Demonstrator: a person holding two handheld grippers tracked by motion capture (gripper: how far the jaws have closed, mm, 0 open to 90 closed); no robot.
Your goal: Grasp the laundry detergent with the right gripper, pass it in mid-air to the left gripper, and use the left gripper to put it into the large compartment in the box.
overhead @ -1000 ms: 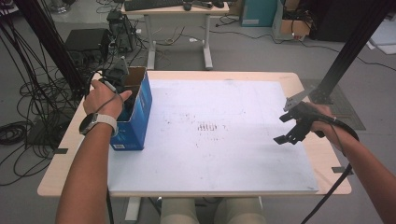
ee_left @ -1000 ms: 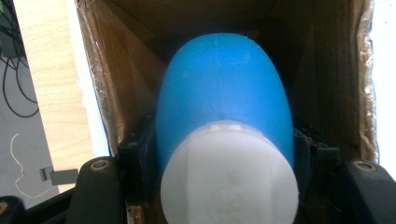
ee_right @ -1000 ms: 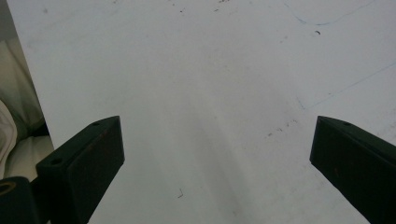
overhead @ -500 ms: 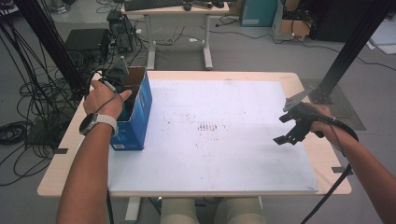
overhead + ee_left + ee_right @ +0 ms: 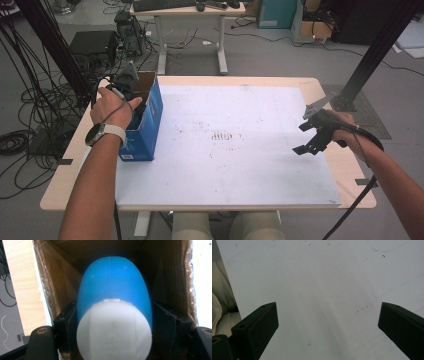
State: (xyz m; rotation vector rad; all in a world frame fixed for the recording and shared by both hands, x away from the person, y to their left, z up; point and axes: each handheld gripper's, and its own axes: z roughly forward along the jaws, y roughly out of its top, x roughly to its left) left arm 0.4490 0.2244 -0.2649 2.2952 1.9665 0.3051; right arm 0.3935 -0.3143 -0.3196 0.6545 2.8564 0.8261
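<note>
Inside box (image 5: 62, 277), at table's (image 5: 260, 80) left edge: blue-and-white egg (image 5: 113, 315), blue end deeper, white end toward camera. Left gripper (image 5: 131, 102) reaching down into box mouth, jaws on either side of egg, just been opening; left pad close against egg, slight dark gap at right, so grip loosened rather than clamped. Over white mat (image 5: 225, 150), near right edge: right gripper (image 5: 309, 142), well apart from box, jaws spread wide, nothing between them, pointed at bare mat surface. Box cardboard within, blue outside.
</note>
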